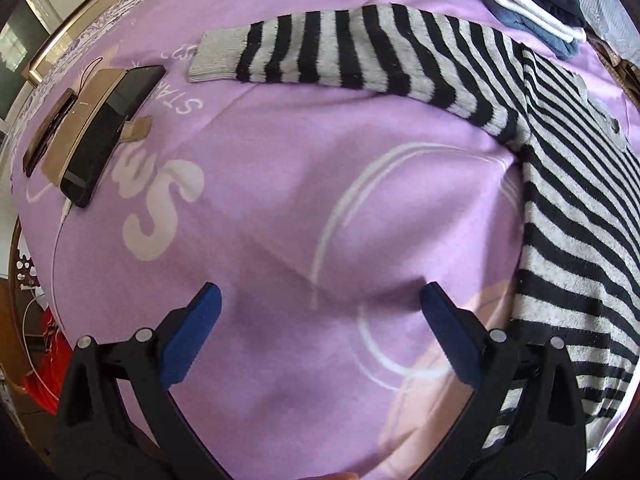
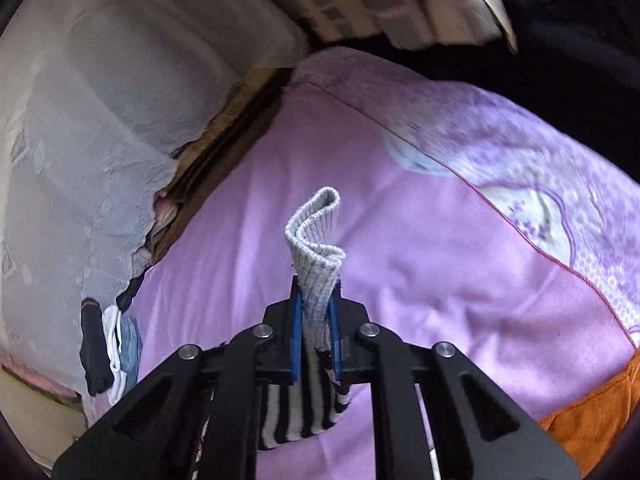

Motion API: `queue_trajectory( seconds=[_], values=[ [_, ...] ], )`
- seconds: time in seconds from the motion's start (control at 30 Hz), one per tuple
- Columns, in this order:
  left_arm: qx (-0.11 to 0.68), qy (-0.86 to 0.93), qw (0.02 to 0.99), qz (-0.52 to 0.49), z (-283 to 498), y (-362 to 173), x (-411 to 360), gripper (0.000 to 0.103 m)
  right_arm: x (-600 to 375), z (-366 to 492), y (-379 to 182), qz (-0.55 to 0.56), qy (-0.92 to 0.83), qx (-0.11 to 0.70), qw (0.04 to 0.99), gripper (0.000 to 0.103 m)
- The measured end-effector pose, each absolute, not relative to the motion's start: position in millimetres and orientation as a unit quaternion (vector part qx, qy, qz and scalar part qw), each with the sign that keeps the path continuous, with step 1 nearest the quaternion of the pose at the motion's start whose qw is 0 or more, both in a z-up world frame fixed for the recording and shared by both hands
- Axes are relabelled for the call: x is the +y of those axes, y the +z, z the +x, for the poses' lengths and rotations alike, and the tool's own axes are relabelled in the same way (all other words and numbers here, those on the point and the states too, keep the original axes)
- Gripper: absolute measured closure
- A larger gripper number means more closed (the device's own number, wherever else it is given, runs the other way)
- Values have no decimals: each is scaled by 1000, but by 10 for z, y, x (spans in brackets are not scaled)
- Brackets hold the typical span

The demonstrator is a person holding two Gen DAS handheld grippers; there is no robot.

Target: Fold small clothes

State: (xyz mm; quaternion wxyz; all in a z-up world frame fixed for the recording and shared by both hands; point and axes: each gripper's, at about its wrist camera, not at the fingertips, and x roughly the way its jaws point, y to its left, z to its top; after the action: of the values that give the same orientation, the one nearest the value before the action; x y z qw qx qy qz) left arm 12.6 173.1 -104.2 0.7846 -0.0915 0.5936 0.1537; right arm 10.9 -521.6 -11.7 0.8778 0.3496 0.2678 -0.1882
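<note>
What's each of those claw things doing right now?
Left gripper: open, empty, above the purple blanket.
Right gripper: closed on the striped sweater's grey cuff.

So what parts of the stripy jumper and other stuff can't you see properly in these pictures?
- Striped sweater: left wrist view, its right side runs off the picture edge.
- Sleeve cuff: right wrist view, the right tool is shut on it; the tool's black arms cover the sleeve below.
- Folded clothes pile: left wrist view, cut by the top edge; cannot count the pieces.
- Dark flat devices: left wrist view, warped near the rim; cannot tell what they are.
</note>
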Motion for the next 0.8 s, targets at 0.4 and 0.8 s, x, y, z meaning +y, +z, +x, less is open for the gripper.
queue_trajectory(
  seconds=[0.4,0.8],
  values=[
    [588,123,792,-110,116,-1120,2194,2,-3057,1084,417,152,-47,287,945,94],
    [598,135,786,-81,-97,-1190,2446,2,-1367,1520,-336,40,78,378,922,94]
  ],
)
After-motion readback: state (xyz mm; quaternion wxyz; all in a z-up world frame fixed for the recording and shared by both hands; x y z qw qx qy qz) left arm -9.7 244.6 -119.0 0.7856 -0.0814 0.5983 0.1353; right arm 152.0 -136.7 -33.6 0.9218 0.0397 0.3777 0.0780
